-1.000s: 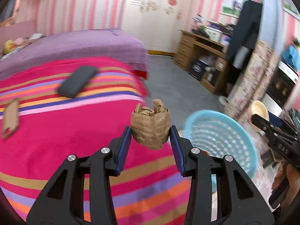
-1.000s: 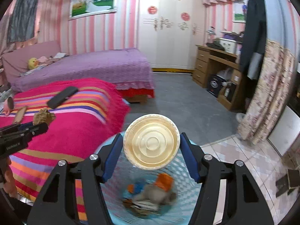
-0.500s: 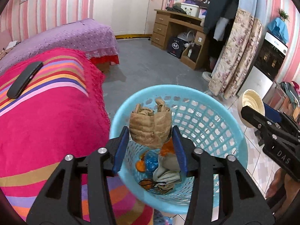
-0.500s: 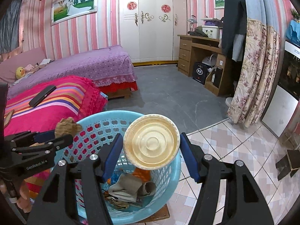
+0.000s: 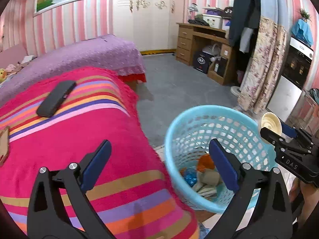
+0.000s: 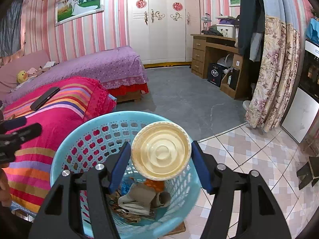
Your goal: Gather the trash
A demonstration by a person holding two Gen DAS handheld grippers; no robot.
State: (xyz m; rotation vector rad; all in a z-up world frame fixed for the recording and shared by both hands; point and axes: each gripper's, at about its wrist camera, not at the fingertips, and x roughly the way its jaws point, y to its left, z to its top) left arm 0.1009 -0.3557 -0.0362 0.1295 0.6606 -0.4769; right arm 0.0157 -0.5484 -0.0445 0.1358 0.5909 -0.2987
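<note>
Nearest to me, the left gripper point(image 5: 159, 164) stands with its jaws flung wide and nothing between them; they have just been opening, and the crumpled brown paper bag they carried half a second ago is gone from them, let fall into the bin, I take it. That gripper now sits over the near corner of the striped blanket point(image 5: 65, 139), beside the basket's left rim, not above it.

Next to it, the right gripper point(image 6: 160, 164) is clamped on a cream plastic lid point(image 6: 160, 150), its blue pads pressing the rim on either side so the disc faces the camera. It is held directly above the mouth of the blue laundry-style basket point(image 6: 79, 139), which looks to me like the setup for a straight drop. The basket stands on the floor against the right edge of the bed, handy to both hands. In its bottom lies the trash already gathered: crumpled brown and grey paper point(image 6: 139, 199), something orange and a shiny blue scrap point(image 5: 189, 177).

Farther back on the blanket rests a long black case point(image 5: 55, 98), and at the left edge a brown piece point(image 5: 4, 139) I cannot identify; either may be next, though I cannot tell whether they count as trash. Beyond are the purple bed point(image 5: 89, 53), the wooden desk point(image 6: 215, 45) and the white wardrobe point(image 6: 165, 20) on the far wall.
</note>
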